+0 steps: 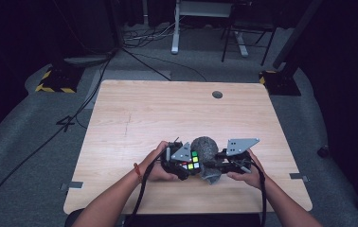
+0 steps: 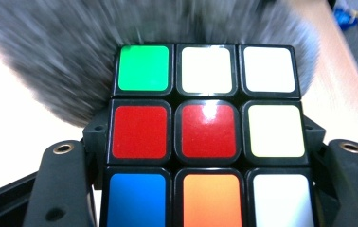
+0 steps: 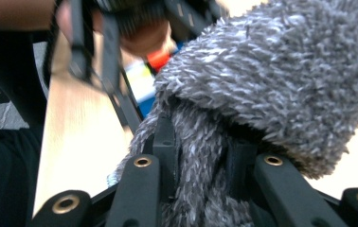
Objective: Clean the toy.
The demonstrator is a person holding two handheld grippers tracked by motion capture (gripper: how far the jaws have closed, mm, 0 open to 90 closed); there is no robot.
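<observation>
A puzzle cube (image 2: 205, 137) is pinched in the left tool (image 1: 179, 166) just above the counter (image 1: 134, 113), near its front edge. A fuzzy grey cloth (image 3: 272, 85) is clamped in the right tool (image 3: 201, 156) and pressed against the cube, apparently so the steadied faces can be wiped.

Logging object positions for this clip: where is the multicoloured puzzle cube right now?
The multicoloured puzzle cube sits clamped in the left tongs near the table's front edge, pressed against the fuzzy grey cloth held by the right tongs.

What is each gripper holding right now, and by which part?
The left gripper clamps the puzzle cube by its two opposite side faces. The right gripper pinches a bunched fold of the grey fuzzy cloth at its lower edge.
</observation>
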